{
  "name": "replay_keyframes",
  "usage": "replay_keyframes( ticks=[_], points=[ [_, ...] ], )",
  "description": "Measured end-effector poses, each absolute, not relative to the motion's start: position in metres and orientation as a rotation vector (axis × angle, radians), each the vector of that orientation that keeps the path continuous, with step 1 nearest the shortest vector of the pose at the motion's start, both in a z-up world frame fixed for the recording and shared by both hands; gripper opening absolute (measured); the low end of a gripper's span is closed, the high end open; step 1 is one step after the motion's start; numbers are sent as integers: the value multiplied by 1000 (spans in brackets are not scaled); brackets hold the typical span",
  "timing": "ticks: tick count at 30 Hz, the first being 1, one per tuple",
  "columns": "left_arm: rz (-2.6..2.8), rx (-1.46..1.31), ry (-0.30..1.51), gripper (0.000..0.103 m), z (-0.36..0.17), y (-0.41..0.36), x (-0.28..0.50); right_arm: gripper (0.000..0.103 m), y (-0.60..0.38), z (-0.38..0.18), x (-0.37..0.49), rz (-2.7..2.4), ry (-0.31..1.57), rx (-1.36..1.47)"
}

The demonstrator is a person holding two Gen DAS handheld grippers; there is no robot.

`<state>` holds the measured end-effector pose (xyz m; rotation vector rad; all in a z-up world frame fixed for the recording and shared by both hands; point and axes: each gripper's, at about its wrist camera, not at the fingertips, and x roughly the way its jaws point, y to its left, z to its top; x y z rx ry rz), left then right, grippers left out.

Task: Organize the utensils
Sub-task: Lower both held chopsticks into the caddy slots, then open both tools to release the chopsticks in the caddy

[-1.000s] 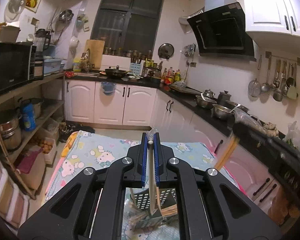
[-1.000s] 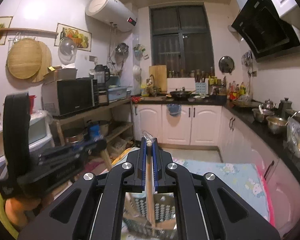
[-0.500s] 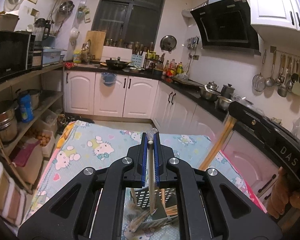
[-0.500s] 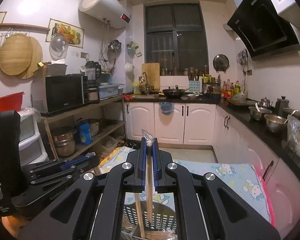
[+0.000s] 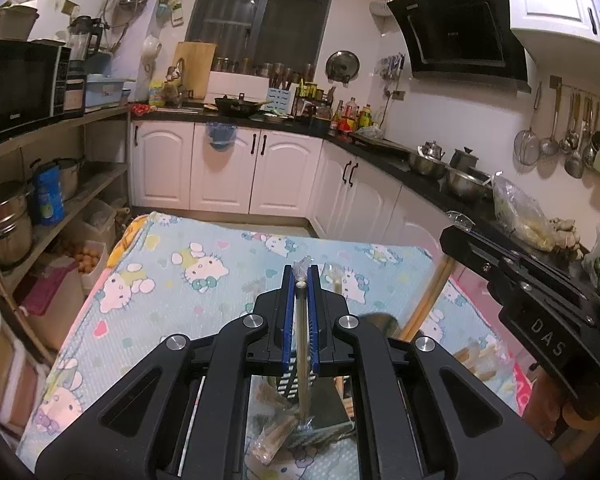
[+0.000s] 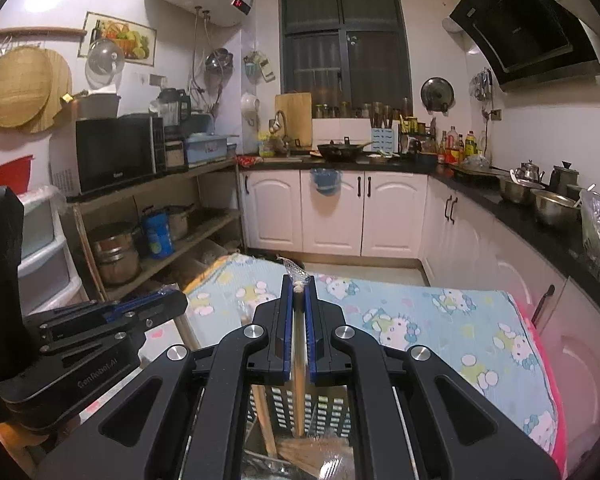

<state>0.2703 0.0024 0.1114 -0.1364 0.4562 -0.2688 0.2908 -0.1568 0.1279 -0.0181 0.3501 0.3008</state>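
The left gripper [image 5: 301, 280] clamped a wrapped chopstick [image 5: 301, 356]. The right gripper [image 6: 299, 286] clamped another wrapped chopstick [image 6: 299, 368]; a perforated utensil basket [image 6: 324, 406] sat below both jaws.

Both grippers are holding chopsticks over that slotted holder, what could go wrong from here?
1. The left hand-held gripper pinches a wrapped chopstick only near its top; it could swing and miss the slotted holder.
2. The right hand-held gripper and its chopstick hang over the same holder, so the two tools, already close together, may bump.
3. Loose wrapped chopsticks beside the holder could snag the lowering tip.
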Motion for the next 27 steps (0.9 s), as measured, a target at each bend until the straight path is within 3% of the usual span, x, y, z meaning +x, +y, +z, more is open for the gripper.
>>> replay_keyframes(
  ticks=[10, 17, 27],
  points=[
    [-270, -139, 493, 2, 97, 5, 259, 6, -162, 105, 279, 320, 424, -13],
    [-265, -132, 499, 11, 98, 9, 243, 7, -166, 103, 262, 327, 447, -12],
    [-265, -128, 500, 28, 103, 15, 221, 23, -170, 105, 232, 330, 456, -34]
  ],
)
